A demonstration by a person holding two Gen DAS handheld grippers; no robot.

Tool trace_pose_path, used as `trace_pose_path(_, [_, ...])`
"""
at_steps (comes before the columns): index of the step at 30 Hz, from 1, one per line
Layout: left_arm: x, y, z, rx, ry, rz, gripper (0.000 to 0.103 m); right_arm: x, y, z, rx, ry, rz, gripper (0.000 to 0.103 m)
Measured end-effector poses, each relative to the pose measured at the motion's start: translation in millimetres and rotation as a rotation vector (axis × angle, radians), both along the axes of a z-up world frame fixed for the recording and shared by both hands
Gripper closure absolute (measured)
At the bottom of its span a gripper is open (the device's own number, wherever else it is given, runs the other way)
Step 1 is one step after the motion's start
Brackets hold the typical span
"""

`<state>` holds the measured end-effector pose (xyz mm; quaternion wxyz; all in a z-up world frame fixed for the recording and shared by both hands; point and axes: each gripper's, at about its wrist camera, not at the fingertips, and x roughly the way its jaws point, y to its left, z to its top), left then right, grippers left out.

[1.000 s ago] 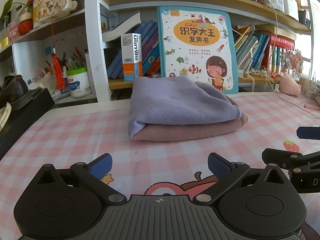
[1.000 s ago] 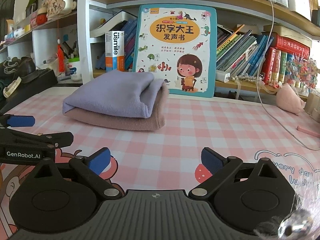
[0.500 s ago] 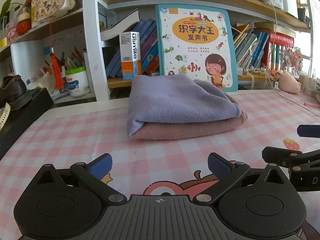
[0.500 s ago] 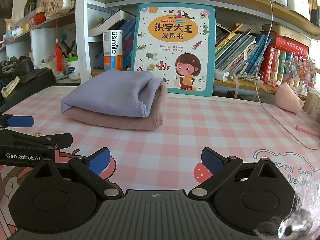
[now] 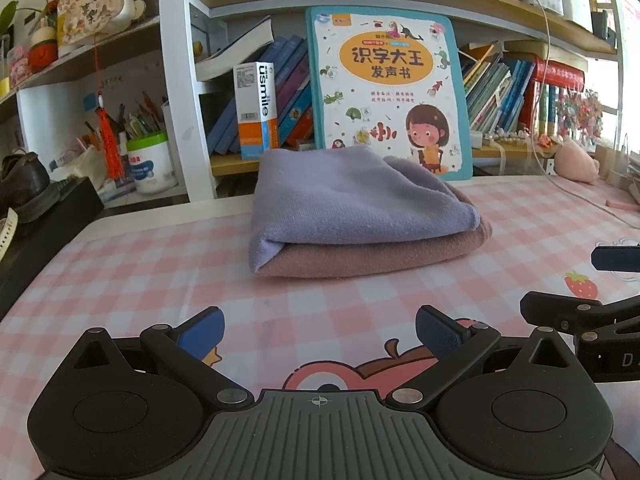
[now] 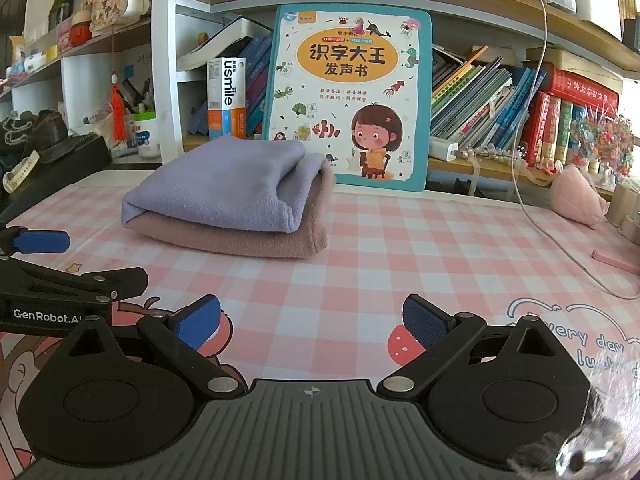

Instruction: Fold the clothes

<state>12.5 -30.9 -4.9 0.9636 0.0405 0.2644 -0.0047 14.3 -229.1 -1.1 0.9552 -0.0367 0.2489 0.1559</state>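
Left hand-held gripper (image 5: 318, 330) and right hand-held gripper (image 6: 312, 320): both spread wide, empty, well short of the cloths. Purple cloth (image 5: 352, 196) lies folded atop pink cloth (image 5: 372, 254) mid-desk (image 5: 140, 276). Folding appears complete; next move likely none, or fetching another garment.

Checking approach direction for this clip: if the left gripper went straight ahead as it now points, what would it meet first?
Probably the folded lilac cloth on the folded dusty-pink cloth; the open left gripper points at that stack across bare checked tablecloth. Depth is uncertain.

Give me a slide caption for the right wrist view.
Open right gripper faces a folded lilac cloth stacked on a folded dusty-pink cloth.
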Motion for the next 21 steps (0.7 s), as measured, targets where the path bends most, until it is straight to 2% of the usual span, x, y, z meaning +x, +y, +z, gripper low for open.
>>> trace_pose_path(21, [-1.0, -0.3, 0.7, -0.009, -0.009, -0.016, 0.000, 0.5, 1.0, -1.0, -0.004, 0.009, 0.001, 0.005])
